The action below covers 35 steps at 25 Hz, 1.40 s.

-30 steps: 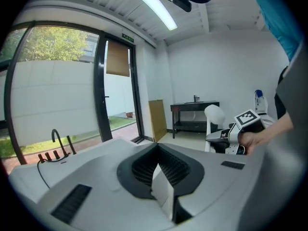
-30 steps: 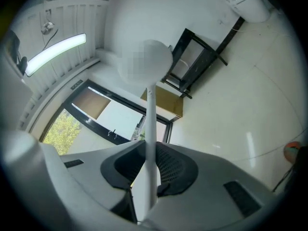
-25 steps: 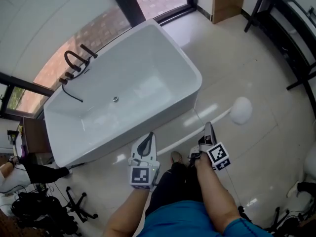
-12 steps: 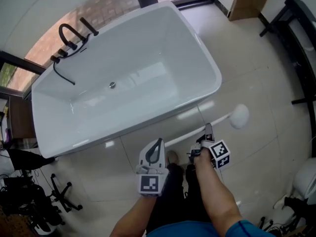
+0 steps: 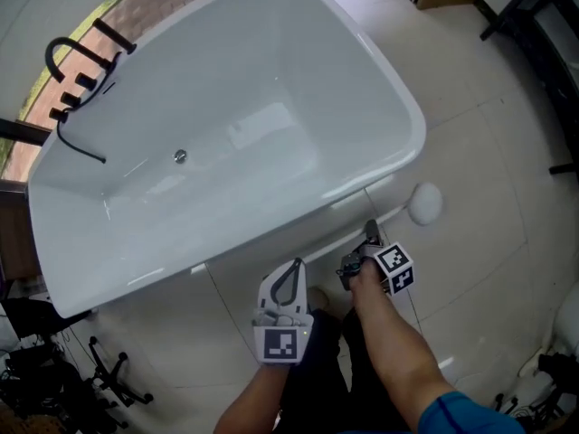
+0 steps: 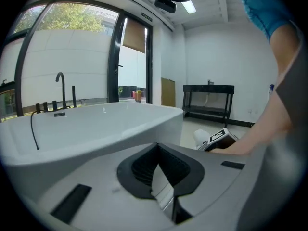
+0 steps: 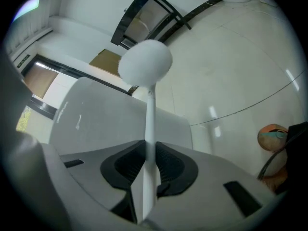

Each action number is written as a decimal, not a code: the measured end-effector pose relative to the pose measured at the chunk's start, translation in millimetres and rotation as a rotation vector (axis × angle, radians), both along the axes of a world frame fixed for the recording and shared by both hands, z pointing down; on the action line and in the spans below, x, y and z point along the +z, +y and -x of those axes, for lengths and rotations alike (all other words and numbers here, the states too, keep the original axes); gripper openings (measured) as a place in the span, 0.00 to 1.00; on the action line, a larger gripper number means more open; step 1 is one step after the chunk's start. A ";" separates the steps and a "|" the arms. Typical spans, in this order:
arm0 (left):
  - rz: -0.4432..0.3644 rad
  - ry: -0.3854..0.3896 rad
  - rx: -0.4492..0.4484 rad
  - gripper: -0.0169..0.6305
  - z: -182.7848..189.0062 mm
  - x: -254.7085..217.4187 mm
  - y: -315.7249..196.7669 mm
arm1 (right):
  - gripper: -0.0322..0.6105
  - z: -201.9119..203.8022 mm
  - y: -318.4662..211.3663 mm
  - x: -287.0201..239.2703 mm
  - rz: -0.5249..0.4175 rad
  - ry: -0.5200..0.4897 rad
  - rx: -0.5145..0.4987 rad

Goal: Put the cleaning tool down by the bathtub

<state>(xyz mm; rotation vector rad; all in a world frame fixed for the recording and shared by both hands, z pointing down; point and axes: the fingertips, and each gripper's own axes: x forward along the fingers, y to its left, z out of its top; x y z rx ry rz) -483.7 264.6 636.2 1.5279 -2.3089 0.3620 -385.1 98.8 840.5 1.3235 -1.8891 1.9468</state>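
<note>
Head view: the right gripper (image 5: 369,239) holds the cleaning tool (image 5: 422,202) low over the floor (image 5: 493,188), just beside the bathtub (image 5: 271,89), probably ready to lay it down.

Left gripper view: the left gripper (image 6: 164,189) is empty, its jaws closed together and kept aside.

Right gripper view: the jaws clamp the thin handle (image 7: 149,121), with the tool's round head pointing forward.

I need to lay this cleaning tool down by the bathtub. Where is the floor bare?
Bare tile lies between the bathtub's corner and the black table, past the cleaning tool's head. The lower-left corner is crowded with black stands.
</note>
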 end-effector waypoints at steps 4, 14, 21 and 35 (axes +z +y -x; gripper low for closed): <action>0.087 0.030 0.046 0.03 5.2 87.8 -4.5 | 0.19 1.9 -5.9 79.1 0.038 0.055 -0.003; 0.138 0.090 0.158 0.03 13.8 235.5 -12.5 | 0.19 24.2 -13.6 221.8 0.122 0.080 -0.030; 0.130 0.143 0.163 0.03 4.9 302.6 -19.7 | 0.20 26.9 -26.3 301.0 0.156 0.119 -0.022; 0.111 0.161 0.209 0.03 3.8 273.9 -52.5 | 0.27 22.0 -30.8 289.1 0.229 0.130 -0.121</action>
